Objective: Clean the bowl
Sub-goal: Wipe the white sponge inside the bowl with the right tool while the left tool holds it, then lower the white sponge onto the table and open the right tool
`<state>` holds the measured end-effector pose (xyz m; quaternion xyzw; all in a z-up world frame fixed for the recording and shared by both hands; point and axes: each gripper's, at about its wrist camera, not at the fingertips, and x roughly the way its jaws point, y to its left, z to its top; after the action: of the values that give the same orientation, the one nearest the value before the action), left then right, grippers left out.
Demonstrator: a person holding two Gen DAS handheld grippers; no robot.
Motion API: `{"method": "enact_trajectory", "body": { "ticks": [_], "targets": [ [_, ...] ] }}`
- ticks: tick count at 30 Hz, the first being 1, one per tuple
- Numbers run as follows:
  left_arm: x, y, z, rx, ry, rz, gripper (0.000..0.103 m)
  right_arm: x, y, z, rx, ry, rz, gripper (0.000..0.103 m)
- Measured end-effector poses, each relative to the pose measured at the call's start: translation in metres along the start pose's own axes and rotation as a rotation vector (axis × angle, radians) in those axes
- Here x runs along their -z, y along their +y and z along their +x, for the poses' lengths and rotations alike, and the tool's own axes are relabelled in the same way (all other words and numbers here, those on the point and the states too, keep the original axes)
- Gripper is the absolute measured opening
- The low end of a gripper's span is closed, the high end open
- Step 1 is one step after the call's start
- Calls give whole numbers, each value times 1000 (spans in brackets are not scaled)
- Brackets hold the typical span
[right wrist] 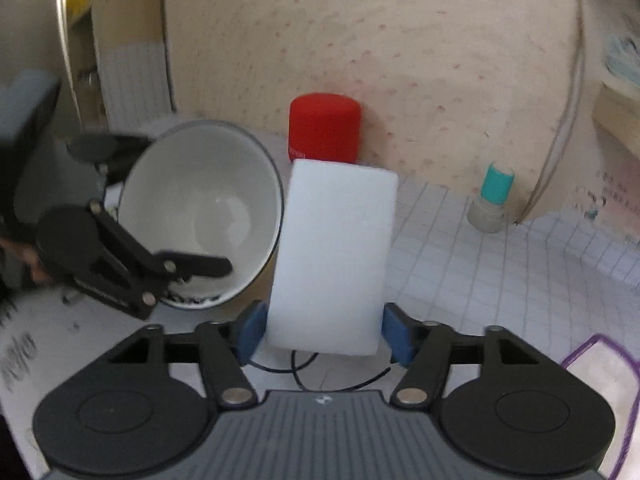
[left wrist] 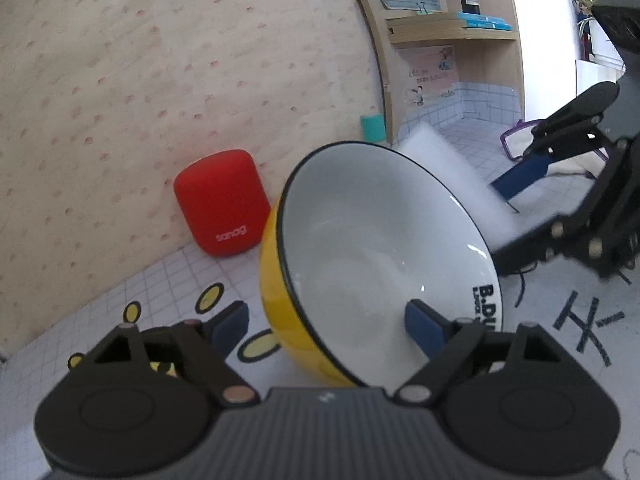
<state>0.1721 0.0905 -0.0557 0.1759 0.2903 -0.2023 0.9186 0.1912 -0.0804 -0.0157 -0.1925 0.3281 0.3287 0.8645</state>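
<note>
A bowl [left wrist: 360,248], yellow outside and white inside with a black rim, is tilted on its side. My left gripper [left wrist: 326,330] is shut on its rim, one finger inside and one outside. In the right wrist view the bowl [right wrist: 208,204] sits at the left with the left gripper [right wrist: 152,276] on its lower rim. My right gripper [right wrist: 324,338] is shut on a white sponge block [right wrist: 332,256], held just right of the bowl. In the left wrist view the sponge [left wrist: 452,176] is behind the bowl's far rim, with the right gripper [left wrist: 516,216] at the right.
A red speaker [left wrist: 222,202] stands against the dotted wall behind the bowl, also in the right wrist view [right wrist: 324,130]. A teal-capped bottle [right wrist: 494,196] stands to the right. A wooden shelf unit [left wrist: 452,32] is at the back. The tablecloth [right wrist: 480,280] is a white grid.
</note>
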Motion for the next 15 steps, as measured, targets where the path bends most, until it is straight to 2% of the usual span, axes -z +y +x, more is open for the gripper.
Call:
{"method": "enact_trajectory", "body": {
  "ticks": [4, 8, 11, 13, 15],
  "targets": [
    [0, 1, 1, 3, -2, 3, 87, 4, 26, -4, 123, 27, -137, 89],
    [2, 6, 1, 17, -6, 10, 88, 23, 57, -12, 316, 12, -286, 96],
    [1, 4, 1, 15, -8, 12, 88, 32, 71, -16, 351, -36, -333, 96],
    [1, 4, 1, 16, -9, 12, 88, 32, 70, -19, 337, -81, -298, 96],
    [1, 5, 2, 18, -9, 8, 88, 30, 66, -17, 321, -67, -269, 95]
  ]
}}
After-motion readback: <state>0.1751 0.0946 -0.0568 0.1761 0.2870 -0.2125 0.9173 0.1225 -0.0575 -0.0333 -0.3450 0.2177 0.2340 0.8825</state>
